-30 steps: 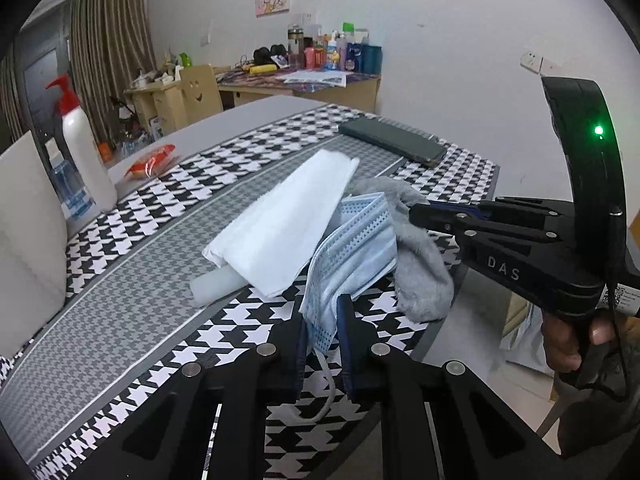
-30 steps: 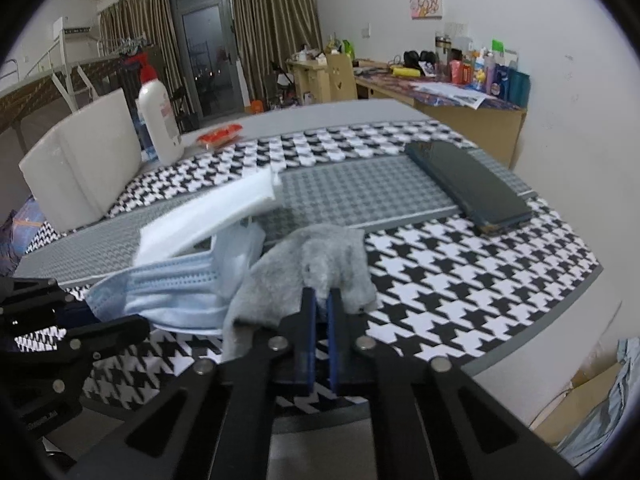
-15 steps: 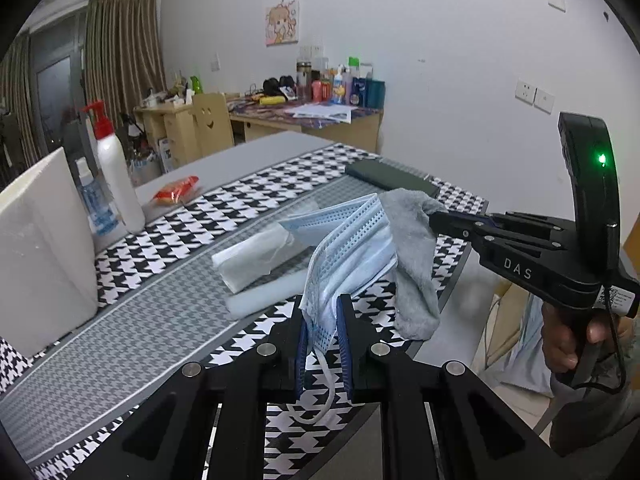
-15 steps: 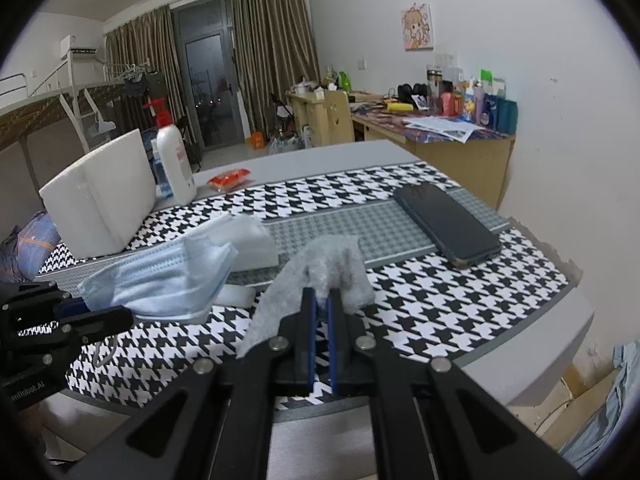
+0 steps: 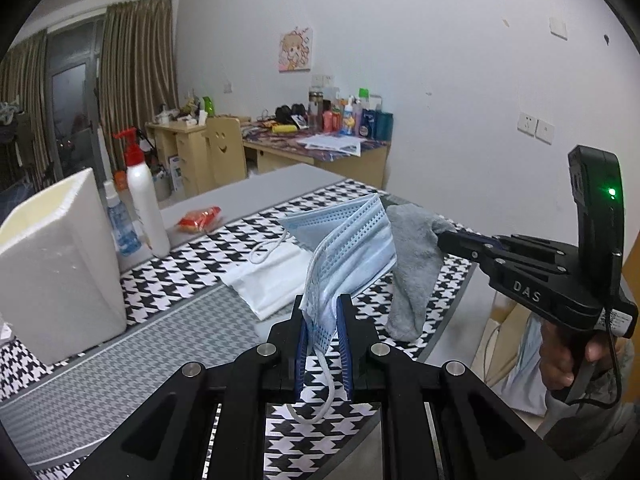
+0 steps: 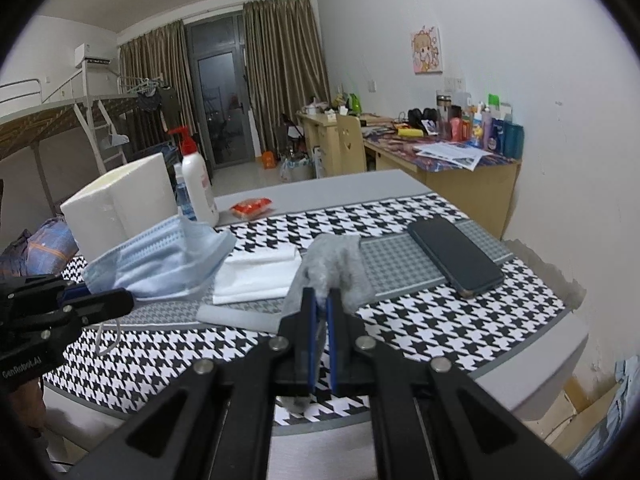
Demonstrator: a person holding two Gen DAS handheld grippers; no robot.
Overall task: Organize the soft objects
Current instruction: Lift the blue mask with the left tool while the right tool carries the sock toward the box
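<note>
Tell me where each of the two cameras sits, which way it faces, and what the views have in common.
Left wrist: on the left gripper, looking along its fingers across the table toward the wall desk; it is shut on the blue face mask. The right gripper and the hand holding it show at right.
Right wrist: on the right gripper, shut on the grey sock, facing the curtains; the left gripper shows at left.
Shared: mask, sock, folded white cloth, white foam box.

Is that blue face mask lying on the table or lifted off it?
Lifted. The face mask hangs pinched in the left gripper, clear of the houndstooth table, one ear loop dangling below.
</note>
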